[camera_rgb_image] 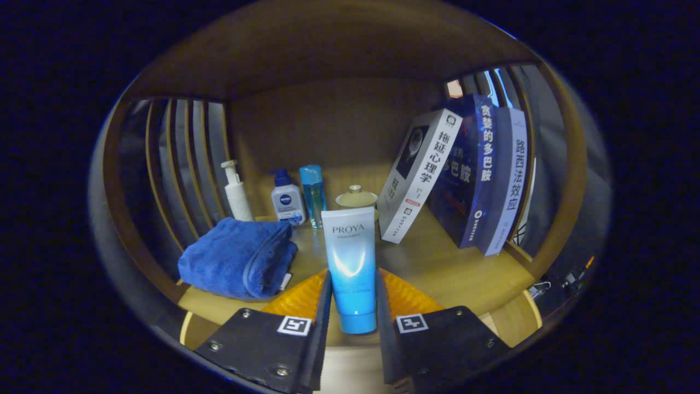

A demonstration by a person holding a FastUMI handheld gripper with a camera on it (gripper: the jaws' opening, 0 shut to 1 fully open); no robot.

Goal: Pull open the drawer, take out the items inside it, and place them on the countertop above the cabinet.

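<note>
Blue-white tube (351, 262) is clamped cap-down between the tongs (353, 298), both fingers pressing its sides, held just above the wooden countertop (448, 273), so looks like the place step; next: lower, open, clear the blue towel (238, 257) left of them.

free: countertop (437, 268) centre | blocked: towel (238, 257) (left), books (465, 175) (right)

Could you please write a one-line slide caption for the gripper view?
Tongs shut on an upright blue tube above the wooden countertop, with a folded blue towel, bottles and leaning books beyond.
</note>
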